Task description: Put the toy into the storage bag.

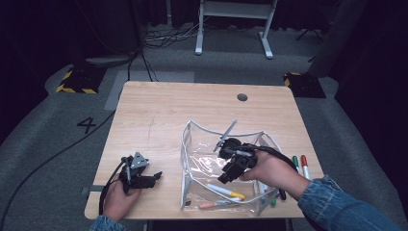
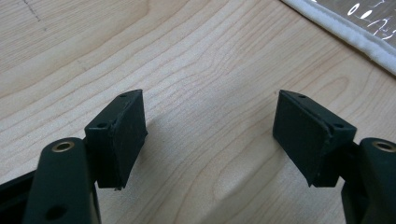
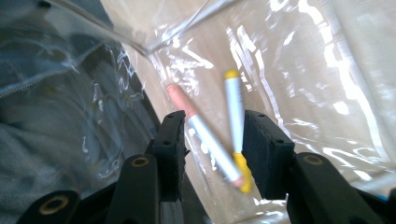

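Your left gripper [image 1: 155,177] rests idle on the bench [image 1: 159,120], fingers [image 2: 123,135] spread with nothing between them. Your right gripper [image 1: 226,177] hangs inside the clear pouch [image 1: 192,144], fingers [image 3: 264,149] parted and gripping nothing, with the pink marker [image 3: 205,140] and yellow marker [image 3: 235,123] lying loose below. Two markers look packed; the green marker [image 1: 296,163] and red marker [image 1: 304,164] beyond the pouch remain.

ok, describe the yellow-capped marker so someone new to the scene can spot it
Start at the clear plastic pouch on the wooden table's right half. Inside it, near the front edge below the right gripper, two white-barrelled markers lie side by side. The yellow-capped marker sits farther from the edge; the pink-capped marker beside it has salmon ends.
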Action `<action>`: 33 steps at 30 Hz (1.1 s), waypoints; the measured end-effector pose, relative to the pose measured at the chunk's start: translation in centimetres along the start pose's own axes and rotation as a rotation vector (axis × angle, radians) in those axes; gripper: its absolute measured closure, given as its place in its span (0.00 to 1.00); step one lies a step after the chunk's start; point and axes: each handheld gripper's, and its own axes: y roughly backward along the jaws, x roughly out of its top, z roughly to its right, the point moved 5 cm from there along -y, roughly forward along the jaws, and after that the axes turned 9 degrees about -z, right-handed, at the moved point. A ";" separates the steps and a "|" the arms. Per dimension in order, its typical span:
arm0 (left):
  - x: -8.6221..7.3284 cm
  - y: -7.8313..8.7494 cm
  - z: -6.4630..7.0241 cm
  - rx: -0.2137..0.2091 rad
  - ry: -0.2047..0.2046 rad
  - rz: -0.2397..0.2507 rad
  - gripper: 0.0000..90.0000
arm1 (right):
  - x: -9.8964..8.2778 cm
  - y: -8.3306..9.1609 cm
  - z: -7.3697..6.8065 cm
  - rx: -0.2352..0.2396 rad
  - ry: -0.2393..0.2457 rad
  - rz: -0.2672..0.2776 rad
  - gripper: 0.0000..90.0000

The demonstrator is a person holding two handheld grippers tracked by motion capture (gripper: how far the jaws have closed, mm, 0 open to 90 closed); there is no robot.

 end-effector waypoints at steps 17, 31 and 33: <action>0.0 0.0 0.0 -0.003 0.006 0.001 0.29 | -9.8 8.9 4.5 -0.124 -0.194 0.331 0.64; 0.0 0.0 0.0 -0.005 0.004 -0.001 0.29 | -18.8 8.9 11.5 -0.230 -0.463 0.425 0.63; 0.0 0.0 0.0 -0.005 0.004 -0.001 0.29 | -20.0 8.3 12.6 -0.240 -0.507 0.432 0.63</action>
